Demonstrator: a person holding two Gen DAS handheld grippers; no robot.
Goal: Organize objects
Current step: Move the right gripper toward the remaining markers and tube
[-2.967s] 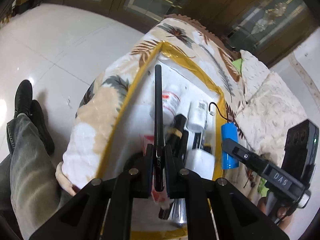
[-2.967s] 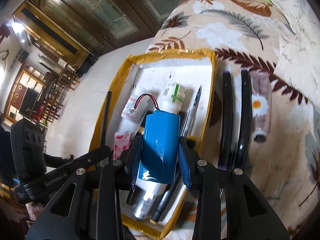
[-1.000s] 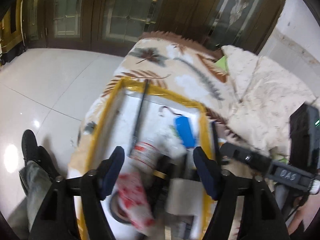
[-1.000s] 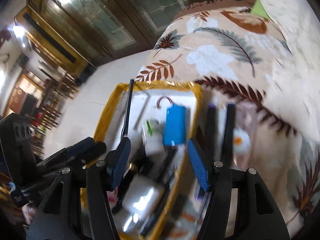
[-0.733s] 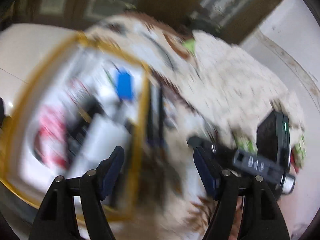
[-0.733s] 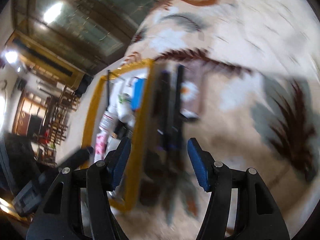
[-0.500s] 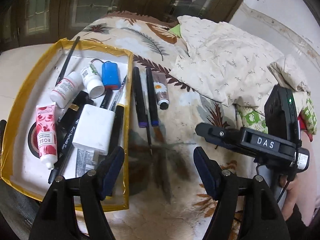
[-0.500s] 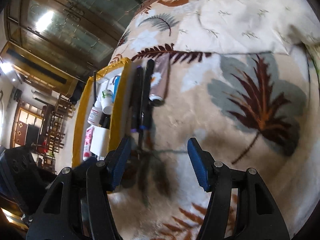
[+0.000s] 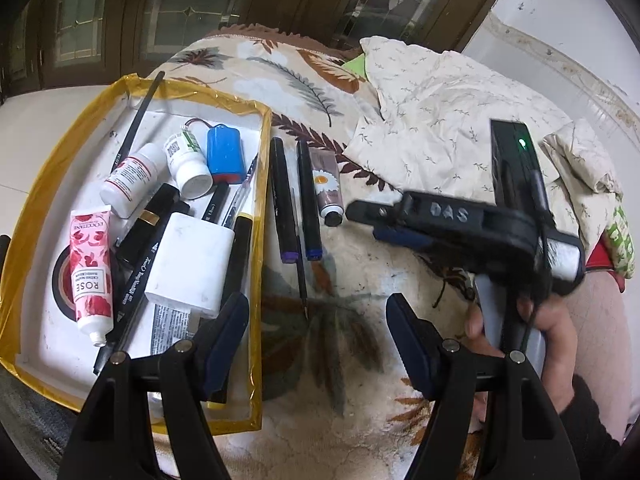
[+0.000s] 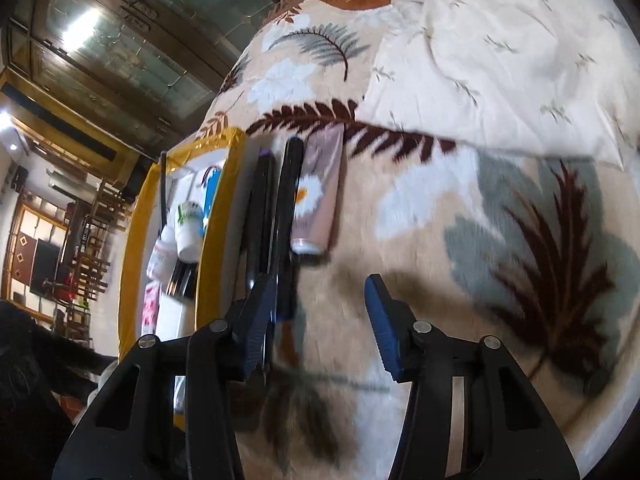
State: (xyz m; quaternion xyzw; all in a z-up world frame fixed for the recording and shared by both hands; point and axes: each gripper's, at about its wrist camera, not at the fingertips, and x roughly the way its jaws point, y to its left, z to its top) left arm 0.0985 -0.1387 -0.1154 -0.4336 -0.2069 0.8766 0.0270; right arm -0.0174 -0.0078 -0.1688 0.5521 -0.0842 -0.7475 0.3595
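Observation:
A yellow-rimmed white tray (image 9: 262, 184) on a leaf-print blanket holds a blue battery pack (image 9: 225, 154), white bottles (image 9: 188, 164), a rose tube (image 9: 89, 268), a white box (image 9: 188, 264) and pens. Right of it lie two black markers (image 9: 282, 200), a thin pen (image 9: 301, 276) and a pink daisy tube (image 9: 327, 184). My left gripper (image 9: 316, 336) is open and empty above the blanket. My right gripper (image 10: 320, 312) is open and empty, near the markers (image 10: 288, 184) and the daisy tube (image 10: 318, 196); it also shows in the left wrist view (image 9: 400, 224).
A crumpled cream cloth (image 9: 440, 120) lies at the back right of the blanket. Wooden glass doors (image 9: 160, 8) stand behind. Pale floor tiles (image 9: 24, 128) lie left of the tray. The tray rim (image 10: 216, 216) shows at the left of the right wrist view.
Both grippers let go of the black brush and the blue battery pack, which now lie in the tray. Both then swung right, away from the tray, towards the markers and tube.

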